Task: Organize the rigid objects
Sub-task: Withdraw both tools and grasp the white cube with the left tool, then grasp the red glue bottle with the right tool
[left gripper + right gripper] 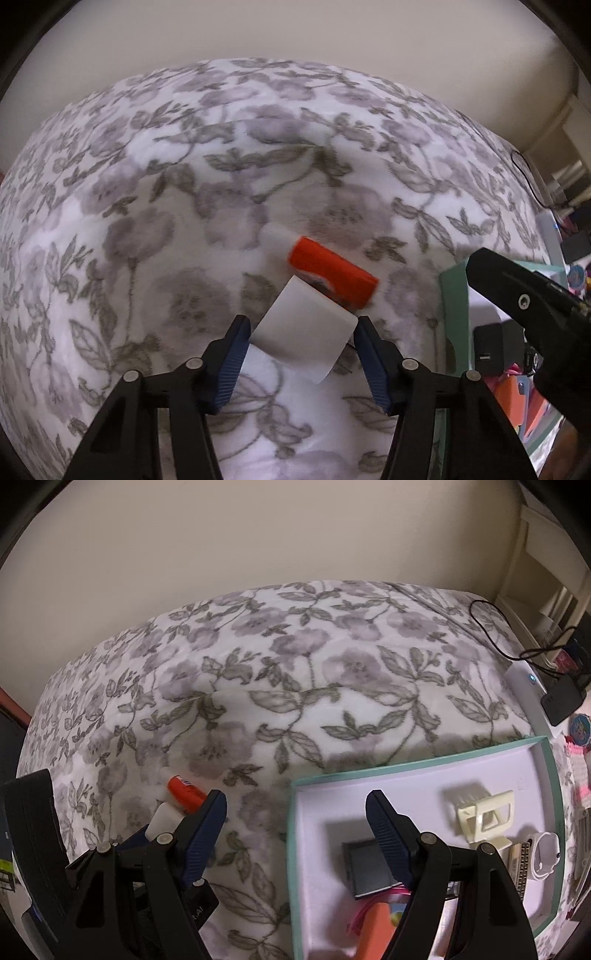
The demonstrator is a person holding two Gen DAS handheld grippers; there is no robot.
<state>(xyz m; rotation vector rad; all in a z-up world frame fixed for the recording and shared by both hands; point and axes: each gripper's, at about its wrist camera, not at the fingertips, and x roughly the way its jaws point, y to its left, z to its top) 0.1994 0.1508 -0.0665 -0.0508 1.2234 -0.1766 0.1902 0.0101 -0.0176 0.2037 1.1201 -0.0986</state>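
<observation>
A glue stick (325, 291), with a white body and an orange cap, is held between the fingers (236, 354) of the left gripper (303, 332). Its white end lies between the two blue pads and appears to touch both, while the orange cap points up and to the right, away from the gripper; the stick is tilted across the gap rather than lying square in it. It is slightly blurred. In the right wrist view the same stick (184, 794) is seen at lower left, its orange end pointing away over the bed (295, 686), with the left gripper's fingers partly hidden behind the right gripper's own finger.

The left gripper is held low over the flowered bedspread, pointing forward across it. The right gripper (295, 805) is held just to its right, its fingers (388, 834) spread wide with nothing between them. One of them is over the bedspread and the other over a teal-rimmed box (417, 764) with a white floor.

In the box are seen a cream hair clip (484, 819), a dark flat square thing (369, 871), a white ring-shaped thing (545, 853) and an orange piece (376, 930) near the lower edge. A black cable (495, 635) runs across the far right of the bed to a dark device (561, 698).
</observation>
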